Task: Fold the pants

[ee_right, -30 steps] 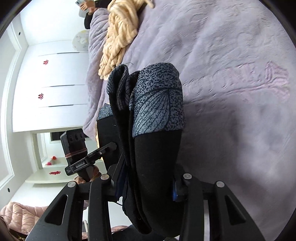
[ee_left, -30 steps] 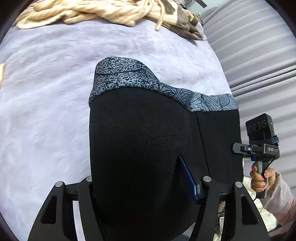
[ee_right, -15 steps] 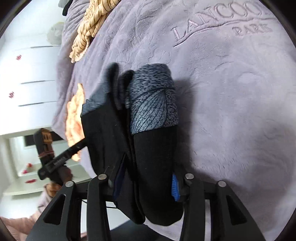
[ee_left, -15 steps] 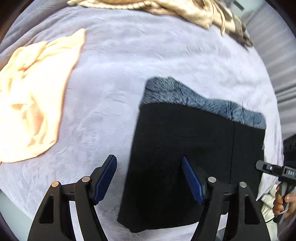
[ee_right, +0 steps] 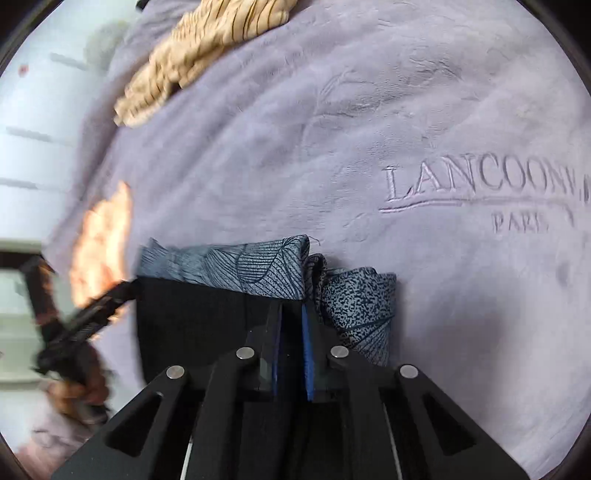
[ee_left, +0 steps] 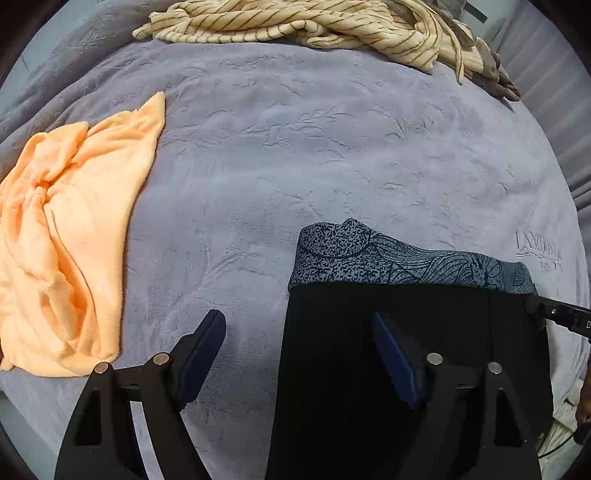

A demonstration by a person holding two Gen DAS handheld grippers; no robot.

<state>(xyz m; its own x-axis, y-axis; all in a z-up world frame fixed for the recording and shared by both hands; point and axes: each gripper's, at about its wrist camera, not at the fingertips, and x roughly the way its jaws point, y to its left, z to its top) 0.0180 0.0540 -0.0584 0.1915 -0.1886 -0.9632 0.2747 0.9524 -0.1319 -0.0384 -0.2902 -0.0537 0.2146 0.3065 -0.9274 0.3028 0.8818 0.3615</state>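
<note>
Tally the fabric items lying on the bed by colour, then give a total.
Black with grey patterned band: 1, the pants
Orange: 1, the fleece cloth
Cream with dark stripes: 1, the striped garment
Total: 3

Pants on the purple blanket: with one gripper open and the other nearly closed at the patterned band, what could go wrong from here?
1. The right gripper looks closed on the black pants while the left gripper is open, so pulling away could drag the fold open.
2. The patterned band is bunched at the right end and may stay lumpy.
3. The pants lie near the blanket edge and could slide off.
</note>
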